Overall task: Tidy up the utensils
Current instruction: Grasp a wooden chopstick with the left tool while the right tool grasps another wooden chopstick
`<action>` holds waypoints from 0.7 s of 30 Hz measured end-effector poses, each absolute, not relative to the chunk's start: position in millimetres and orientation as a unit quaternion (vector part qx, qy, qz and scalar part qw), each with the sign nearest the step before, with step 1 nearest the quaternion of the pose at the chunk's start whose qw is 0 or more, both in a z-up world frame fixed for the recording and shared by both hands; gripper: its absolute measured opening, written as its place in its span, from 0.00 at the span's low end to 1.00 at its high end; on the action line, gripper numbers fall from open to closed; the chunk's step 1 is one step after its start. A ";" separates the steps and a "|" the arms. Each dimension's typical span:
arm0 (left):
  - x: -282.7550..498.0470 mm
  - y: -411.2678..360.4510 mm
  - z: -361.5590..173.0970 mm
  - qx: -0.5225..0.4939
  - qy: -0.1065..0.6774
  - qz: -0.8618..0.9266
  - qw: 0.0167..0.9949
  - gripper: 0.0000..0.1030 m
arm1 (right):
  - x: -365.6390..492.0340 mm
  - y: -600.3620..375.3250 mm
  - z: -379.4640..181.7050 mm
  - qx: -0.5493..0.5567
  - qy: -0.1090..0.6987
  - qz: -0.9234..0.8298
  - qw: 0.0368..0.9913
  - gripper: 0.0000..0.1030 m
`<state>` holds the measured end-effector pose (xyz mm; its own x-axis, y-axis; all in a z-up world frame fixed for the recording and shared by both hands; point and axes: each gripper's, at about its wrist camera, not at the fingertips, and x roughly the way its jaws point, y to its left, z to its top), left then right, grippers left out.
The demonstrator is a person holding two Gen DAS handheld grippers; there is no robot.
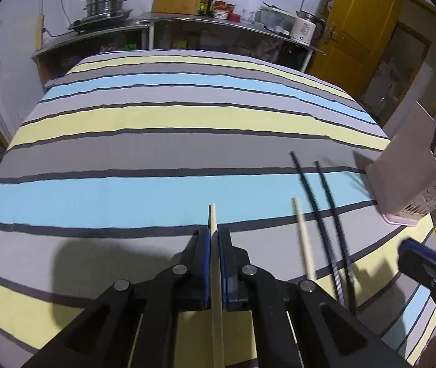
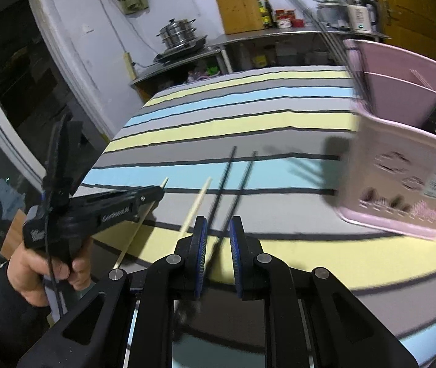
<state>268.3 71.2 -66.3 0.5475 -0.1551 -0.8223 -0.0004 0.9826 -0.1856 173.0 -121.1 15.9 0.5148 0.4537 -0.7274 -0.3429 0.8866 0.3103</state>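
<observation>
My left gripper [image 1: 214, 236] is shut on a pale wooden chopstick [image 1: 217, 276], which sticks out past the pads above the striped cloth. The right wrist view shows the same chopstick [image 2: 138, 230] in the left gripper [image 2: 153, 194], held by a hand [image 2: 49, 270]. A second wooden chopstick [image 1: 303, 239] [image 2: 198, 202] lies on the cloth beside two black chopsticks [image 1: 325, 202] [image 2: 230, 181]. My right gripper [image 2: 218, 227] hovers over the near ends of the black chopsticks with its jaws apart and nothing pressed between the pads. It shows at the right edge of the left wrist view [image 1: 426, 260].
A pink utensil holder [image 1: 411, 165] [image 2: 401, 168] stands at the table's right edge with several black chopsticks upright in it. The table carries a striped cloth [image 1: 156, 122]. Behind it runs a steel counter [image 1: 218, 23] with pots, bottles and a kettle.
</observation>
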 end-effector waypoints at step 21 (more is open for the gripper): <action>277.3 97.7 -65.7 -0.079 0.486 -0.056 0.869 0.06 | 242.6 -54.0 -30.0 0.020 0.499 0.217 0.839 0.15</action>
